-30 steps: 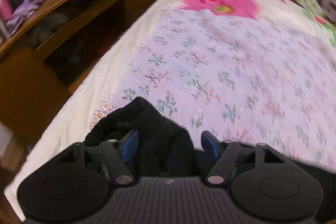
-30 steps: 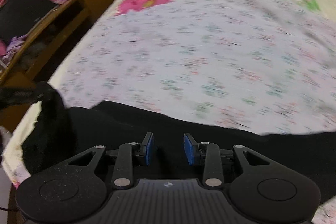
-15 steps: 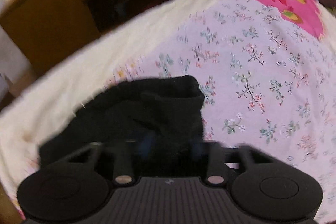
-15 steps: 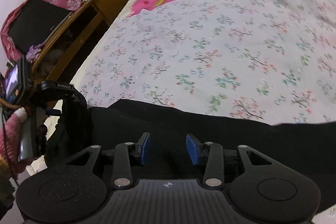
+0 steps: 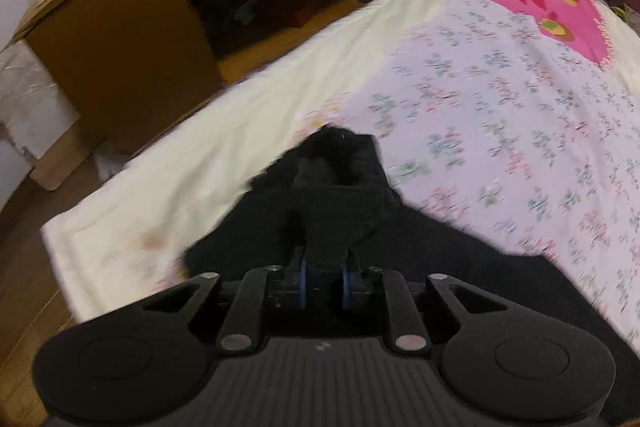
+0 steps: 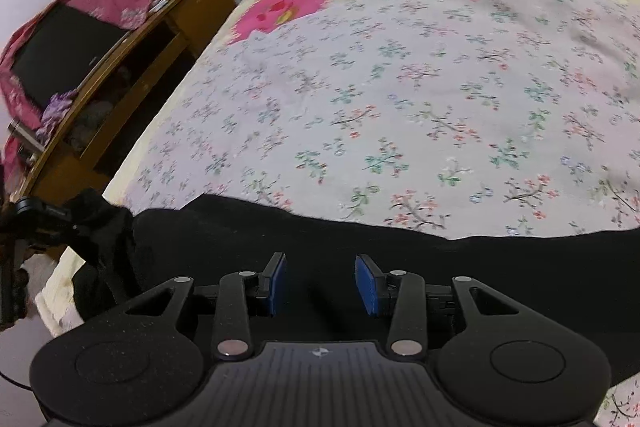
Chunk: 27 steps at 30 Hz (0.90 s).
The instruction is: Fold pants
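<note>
Two sets of fingers show; the left fingers (image 5: 324, 281) have just been closing and now pinch a bunched fold of the black pants (image 5: 340, 203) between their blue pads, nearly together; the right fingers (image 6: 320, 285) stand partly apart with nothing gripped, poised just above flat black cloth; whether they touch it I cannot tell. Pants (image 6: 400, 251) lie on the flowered bed (image 6: 400, 99) along its near edge, their long axis running across the right view from side to side; the gathered end rises from the left fingers and points away toward the bed's pale border (image 5: 224, 147), near a wooden shelf (image 5: 120, 39).
</note>
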Available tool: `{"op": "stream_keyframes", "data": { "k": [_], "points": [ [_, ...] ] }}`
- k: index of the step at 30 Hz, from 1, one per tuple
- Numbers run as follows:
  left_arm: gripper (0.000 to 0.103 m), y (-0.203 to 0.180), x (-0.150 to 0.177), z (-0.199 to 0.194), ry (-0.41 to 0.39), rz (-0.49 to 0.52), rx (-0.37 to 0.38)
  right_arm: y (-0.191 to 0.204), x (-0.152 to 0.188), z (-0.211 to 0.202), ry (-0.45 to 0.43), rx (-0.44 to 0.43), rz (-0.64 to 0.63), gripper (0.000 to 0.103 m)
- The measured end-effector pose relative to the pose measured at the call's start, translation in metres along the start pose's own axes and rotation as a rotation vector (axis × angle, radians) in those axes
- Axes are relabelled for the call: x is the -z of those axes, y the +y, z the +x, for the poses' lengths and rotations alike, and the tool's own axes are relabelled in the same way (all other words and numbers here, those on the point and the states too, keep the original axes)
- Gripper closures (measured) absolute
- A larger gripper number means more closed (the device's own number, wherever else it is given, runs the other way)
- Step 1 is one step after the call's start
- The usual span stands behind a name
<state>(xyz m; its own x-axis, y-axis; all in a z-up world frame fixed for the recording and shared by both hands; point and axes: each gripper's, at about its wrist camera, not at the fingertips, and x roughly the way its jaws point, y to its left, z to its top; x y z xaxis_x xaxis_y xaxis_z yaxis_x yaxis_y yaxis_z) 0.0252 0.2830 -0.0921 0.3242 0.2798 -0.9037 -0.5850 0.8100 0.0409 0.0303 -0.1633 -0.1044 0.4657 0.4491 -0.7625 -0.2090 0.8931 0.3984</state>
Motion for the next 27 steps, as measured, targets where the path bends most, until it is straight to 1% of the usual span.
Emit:
{"op": "stream_keyframes", "data": {
  "k": [2, 4, 5, 6, 10, 11, 12, 13, 15, 16, 17, 19, 21, 22, 25, 27],
  "points": [
    [0.079, 0.021, 0.009, -0.002, 0.004, -0.021, -0.020, 0.007, 0.001, 0.003, 0.017, -0.020, -0.019, 0.072],
    [0.080, 0.042, 0.019, 0.002, 0.027, -0.074, -0.031, 0.018, 0.002, 0.008, 0.043, -0.044, -0.051, 0.072],
    [0.085, 0.050, 0.024, 0.005, 0.035, -0.092, -0.047, 0.023, 0.002, 0.010, 0.052, -0.052, -0.063, 0.072],
    [0.087, 0.058, 0.030, 0.007, 0.040, -0.105, -0.065, 0.029, 0.003, 0.013, 0.065, -0.066, -0.084, 0.072],
    [0.088, 0.088, 0.052, 0.020, 0.083, -0.186, -0.090, 0.049, 0.005, 0.023, 0.108, -0.095, -0.138, 0.072],
    [0.088, 0.093, 0.056, 0.021, 0.083, -0.205, -0.077, 0.053, 0.005, 0.026, 0.119, -0.098, -0.148, 0.072],
    [0.088, 0.096, 0.057, 0.020, 0.076, -0.225, -0.043, 0.058, 0.006, 0.029, 0.132, -0.100, -0.164, 0.072],
    [0.088, 0.098, 0.057, 0.019, 0.064, -0.245, 0.000, 0.062, 0.006, 0.031, 0.140, -0.101, -0.177, 0.072],
    [0.084, 0.099, 0.053, 0.017, 0.051, -0.266, 0.088, 0.071, 0.006, 0.035, 0.156, -0.104, -0.202, 0.072],
    [0.079, 0.099, 0.051, 0.019, 0.057, -0.270, 0.114, 0.074, 0.006, 0.037, 0.164, -0.108, -0.208, 0.071],
    [0.077, 0.098, 0.049, 0.021, 0.062, -0.270, 0.129, 0.077, 0.005, 0.038, 0.170, -0.111, -0.213, 0.071],
    [0.076, 0.096, 0.051, 0.023, 0.079, -0.281, 0.164, 0.085, 0.005, 0.041, 0.173, -0.112, -0.222, 0.071],
    [0.076, 0.096, 0.056, 0.026, 0.091, -0.325, 0.246, 0.092, 0.005, 0.043, 0.175, -0.121, -0.227, 0.071],
    [0.076, 0.094, 0.058, 0.027, 0.092, -0.336, 0.274, 0.095, 0.005, 0.045, 0.177, -0.122, -0.232, 0.070],
    [0.076, 0.081, 0.057, 0.031, 0.099, -0.318, 0.332, 0.103, 0.007, 0.051, 0.189, -0.127, -0.244, 0.070],
    [0.076, 0.073, 0.056, 0.037, 0.107, -0.306, 0.339, 0.108, 0.009, 0.053, 0.198, -0.132, -0.251, 0.070]
  ]
}}
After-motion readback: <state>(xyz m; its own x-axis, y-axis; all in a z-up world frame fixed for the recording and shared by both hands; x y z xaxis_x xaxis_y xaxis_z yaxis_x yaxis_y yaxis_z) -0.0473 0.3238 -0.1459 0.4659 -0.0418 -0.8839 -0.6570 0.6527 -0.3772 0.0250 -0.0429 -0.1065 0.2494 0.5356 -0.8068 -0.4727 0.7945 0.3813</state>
